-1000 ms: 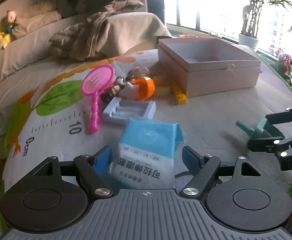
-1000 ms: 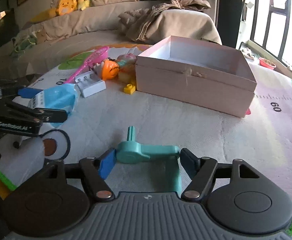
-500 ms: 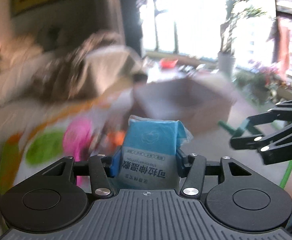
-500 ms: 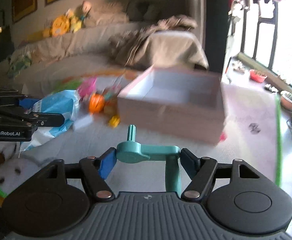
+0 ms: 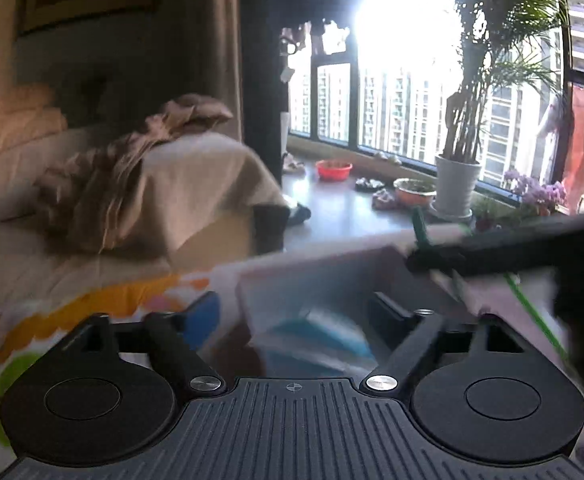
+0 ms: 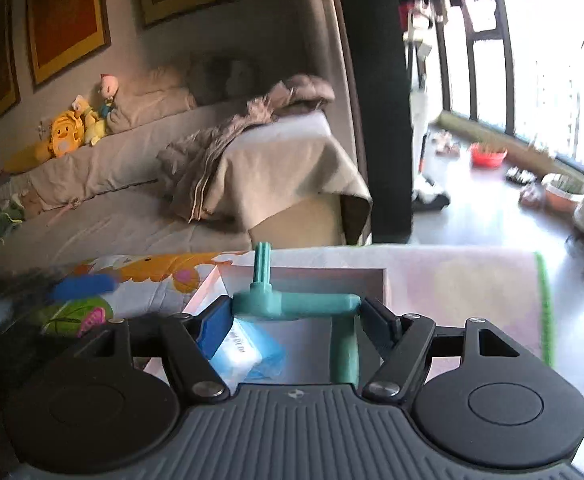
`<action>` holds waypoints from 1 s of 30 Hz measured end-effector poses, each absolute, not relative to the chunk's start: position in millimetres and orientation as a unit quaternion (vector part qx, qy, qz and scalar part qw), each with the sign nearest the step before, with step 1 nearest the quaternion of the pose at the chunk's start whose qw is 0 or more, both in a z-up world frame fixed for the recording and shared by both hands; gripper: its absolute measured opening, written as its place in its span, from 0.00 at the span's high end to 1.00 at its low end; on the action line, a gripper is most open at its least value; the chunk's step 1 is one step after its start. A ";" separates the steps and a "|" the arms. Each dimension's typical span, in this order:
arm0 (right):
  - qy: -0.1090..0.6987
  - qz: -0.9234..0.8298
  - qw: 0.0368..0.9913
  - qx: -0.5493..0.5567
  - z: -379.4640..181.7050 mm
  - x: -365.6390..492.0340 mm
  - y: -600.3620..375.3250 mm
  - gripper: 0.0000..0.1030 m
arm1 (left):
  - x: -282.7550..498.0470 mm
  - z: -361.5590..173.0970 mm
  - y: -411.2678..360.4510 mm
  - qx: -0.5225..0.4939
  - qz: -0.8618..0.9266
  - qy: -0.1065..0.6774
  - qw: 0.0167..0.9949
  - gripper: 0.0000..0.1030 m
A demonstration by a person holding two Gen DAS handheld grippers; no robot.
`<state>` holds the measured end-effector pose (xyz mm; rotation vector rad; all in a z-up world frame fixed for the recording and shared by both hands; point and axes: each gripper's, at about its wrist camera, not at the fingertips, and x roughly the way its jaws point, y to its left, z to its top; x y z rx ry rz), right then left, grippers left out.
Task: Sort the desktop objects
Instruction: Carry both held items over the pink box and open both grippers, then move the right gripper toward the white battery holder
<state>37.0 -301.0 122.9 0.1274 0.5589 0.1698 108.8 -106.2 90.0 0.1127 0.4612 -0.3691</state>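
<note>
Lower centre, left wrist view: left gripper (image 5: 292, 312), jaws opening, nothing pinched.
Blue soft plastic packet (image 5: 324, 340): blurred, inside pink cardboard box (image 5: 292, 276).
Right gripper (image 6: 294, 314): pinches teal plastic crank-shaped piece (image 6: 296, 304) over box.

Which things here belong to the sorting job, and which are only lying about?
Belong to the job:
- pink box
- blue packet, lying inside the box
- teal crank piece, held in the right gripper
- left gripper, jaws opening above the packet

Only lying about:
- plush toys
- red bowl
- potted plant
</note>
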 end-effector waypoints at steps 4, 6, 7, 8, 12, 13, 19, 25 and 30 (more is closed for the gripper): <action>0.297 0.057 0.951 0.060 102.4 55.7 -291.5 0.31 | 68.0 66.6 -68.8 0.076 -0.143 0.259 0.952 0.09; 0.304 0.053 0.949 0.067 96.7 49.2 -286.7 0.31 | 49.5 47.3 -49.1 0.086 -0.119 0.275 0.950 0.08; 0.305 0.049 0.949 0.062 94.0 42.5 -281.4 0.31 | 42.4 38.4 -40.3 0.091 -0.105 0.279 0.950 0.08; 0.302 0.046 0.951 0.051 93.1 34.3 -275.0 0.31 | 34.6 29.9 -32.1 0.097 -0.090 0.284 0.950 0.08; 0.276 0.048 0.960 -0.021 87.2 -14.0 -234.3 0.31 | 23.5 10.6 -2.6 0.097 -0.046 0.297 0.949 0.08; 0.272 0.054 0.960 -0.032 84.5 -26.7 -223.6 0.31 | 22.9 11.1 5.6 0.087 -0.042 0.298 0.950 0.08; 0.319 0.105 0.941 -0.026 52.2 -50.4 -176.6 0.37 | 33.6 8.2 23.0 0.055 -0.051 0.316 0.946 0.08; 0.361 0.119 0.925 0.011 36.1 -18.9 -146.5 0.48 | 29.7 8.4 30.1 0.027 -0.042 0.312 0.949 0.07; 0.361 0.119 0.925 -0.013 29.9 -6.6 -116.2 0.48 | 29.3 2.6 44.9 0.018 -0.031 0.321 0.946 0.07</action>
